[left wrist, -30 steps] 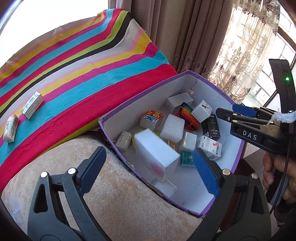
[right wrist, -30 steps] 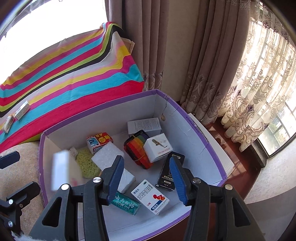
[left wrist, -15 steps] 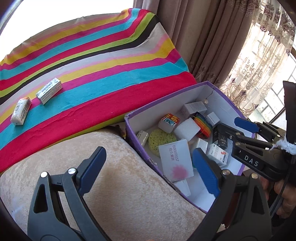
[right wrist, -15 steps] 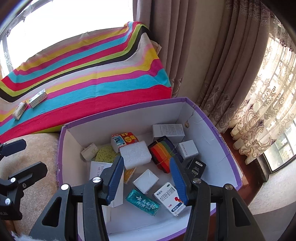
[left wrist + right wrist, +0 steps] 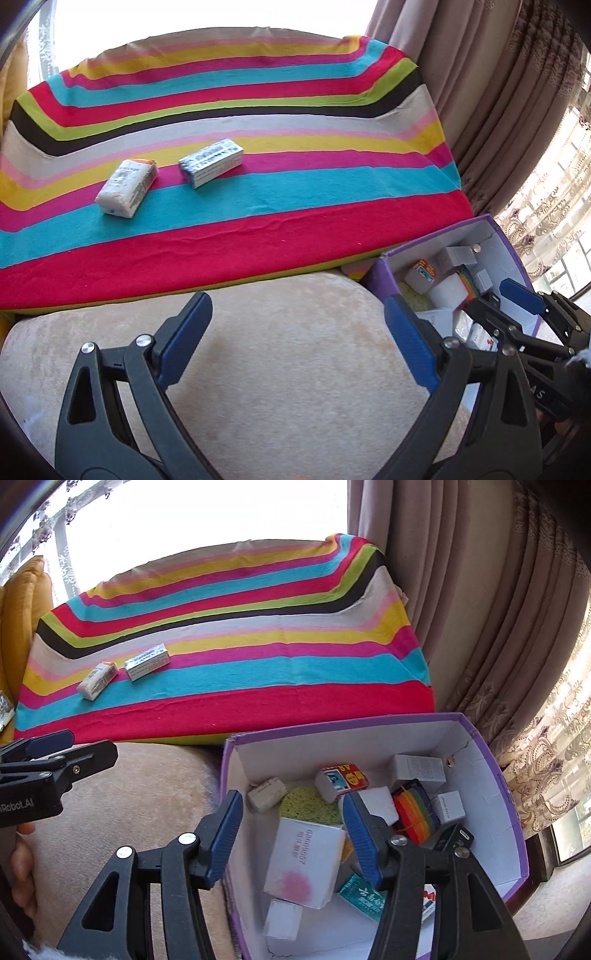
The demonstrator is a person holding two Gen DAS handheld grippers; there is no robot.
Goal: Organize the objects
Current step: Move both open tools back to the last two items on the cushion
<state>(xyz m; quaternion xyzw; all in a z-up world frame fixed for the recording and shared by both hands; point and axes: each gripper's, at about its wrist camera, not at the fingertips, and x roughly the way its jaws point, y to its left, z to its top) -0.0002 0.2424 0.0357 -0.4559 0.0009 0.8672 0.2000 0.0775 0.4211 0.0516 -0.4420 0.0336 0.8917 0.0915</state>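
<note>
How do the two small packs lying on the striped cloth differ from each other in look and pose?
The left pack looks soft and rounded, like a wrapped bundle with an orange end; the right pack is a crisp cardboard box with sharp edges and blue print. The left pack lies on the yellow to cyan stripes, the right pack on the pink and magenta stripes behind it. Both are whitish, oblong, lying flat on the striped cloth, apart.

In front of me a striped blanket (image 5: 236, 122) in red, turquoise, pink, yellow, white, black and green covers the back of a sofa, and below it lies a beige plush cushion (image 5: 288, 354). Behind the blanket a window (image 5: 184, 520) glares white with daylight. To my right hang heavy taupe curtains (image 5: 461, 602), then a lace curtain (image 5: 554, 746) with a swirling pattern, sunlit from behind. A mustard-yellow cushion (image 5: 22, 602) shows at the far left edge.
</note>
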